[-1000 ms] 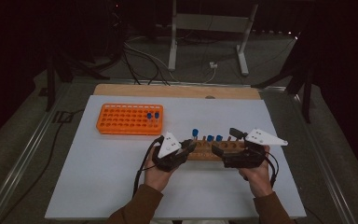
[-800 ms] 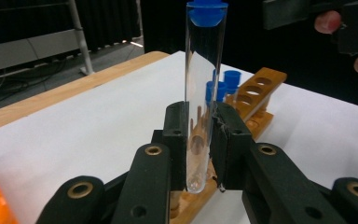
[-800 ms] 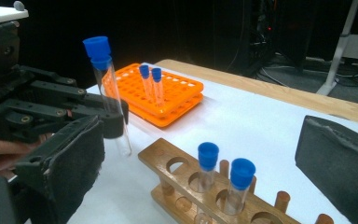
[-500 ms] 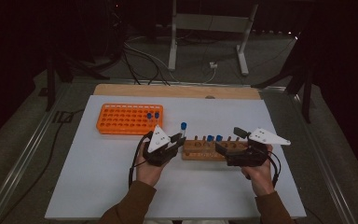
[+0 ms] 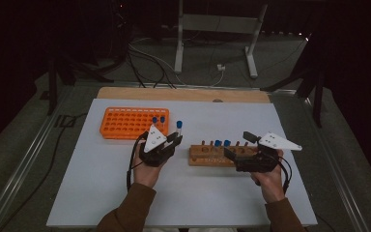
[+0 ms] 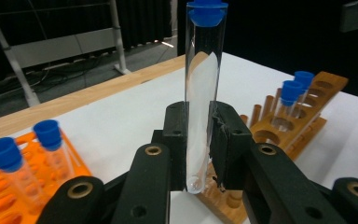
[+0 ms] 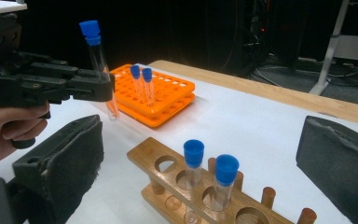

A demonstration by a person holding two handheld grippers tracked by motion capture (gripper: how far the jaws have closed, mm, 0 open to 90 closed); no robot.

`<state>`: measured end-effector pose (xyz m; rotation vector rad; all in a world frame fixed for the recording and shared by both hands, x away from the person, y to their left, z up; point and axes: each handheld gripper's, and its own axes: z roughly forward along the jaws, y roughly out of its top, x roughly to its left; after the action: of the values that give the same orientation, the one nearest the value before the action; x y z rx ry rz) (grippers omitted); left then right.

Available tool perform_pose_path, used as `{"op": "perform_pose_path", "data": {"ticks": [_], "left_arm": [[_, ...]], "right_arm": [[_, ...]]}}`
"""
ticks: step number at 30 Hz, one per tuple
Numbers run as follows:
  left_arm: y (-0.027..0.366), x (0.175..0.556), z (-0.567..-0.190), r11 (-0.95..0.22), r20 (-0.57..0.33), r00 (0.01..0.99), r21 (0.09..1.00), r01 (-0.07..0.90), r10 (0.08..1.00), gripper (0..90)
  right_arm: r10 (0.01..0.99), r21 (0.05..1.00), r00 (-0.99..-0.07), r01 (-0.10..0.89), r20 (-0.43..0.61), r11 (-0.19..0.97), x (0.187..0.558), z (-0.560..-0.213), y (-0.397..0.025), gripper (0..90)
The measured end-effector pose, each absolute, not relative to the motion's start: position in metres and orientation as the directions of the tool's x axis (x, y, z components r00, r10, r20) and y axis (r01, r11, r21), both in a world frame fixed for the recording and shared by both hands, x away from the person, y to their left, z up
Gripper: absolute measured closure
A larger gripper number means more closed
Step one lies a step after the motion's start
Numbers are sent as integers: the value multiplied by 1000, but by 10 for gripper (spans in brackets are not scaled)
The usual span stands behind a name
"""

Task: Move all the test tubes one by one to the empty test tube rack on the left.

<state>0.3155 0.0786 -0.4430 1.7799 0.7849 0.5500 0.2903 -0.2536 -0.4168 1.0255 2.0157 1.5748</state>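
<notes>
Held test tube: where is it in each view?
High view: test tube left of centre, above left gripper.
Left gripper view: centre, upright between the fingers.
Right gripper view: upper left.
Shared landmark: orange rack.

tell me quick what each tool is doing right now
Left tool: shut on the blue-capped tube.
Right tool: open, holding nothing.

Your left gripper (image 5: 176,138) is sitting in the open gap between the orange rack (image 5: 134,123) and the wooden rack (image 5: 222,154), with bare white table (image 5: 222,116) lying ahead and to either side. Two capped tubes (image 5: 158,119) are standing up at the orange rack's near corner, just beside your path. Your right gripper (image 5: 239,152) is straddling the wooden rack, where two more tubes (image 7: 209,179) are rising between its jaws.
</notes>
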Motion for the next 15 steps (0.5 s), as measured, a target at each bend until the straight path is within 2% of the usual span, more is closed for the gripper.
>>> {"op": "perform_pose_path", "data": {"ticks": [15], "left_arm": [[102,326,-443,-205,3,615,944,259,789,783]], "right_arm": [[736,945,-664,308,132,108,291,-418,-253,10]]}}
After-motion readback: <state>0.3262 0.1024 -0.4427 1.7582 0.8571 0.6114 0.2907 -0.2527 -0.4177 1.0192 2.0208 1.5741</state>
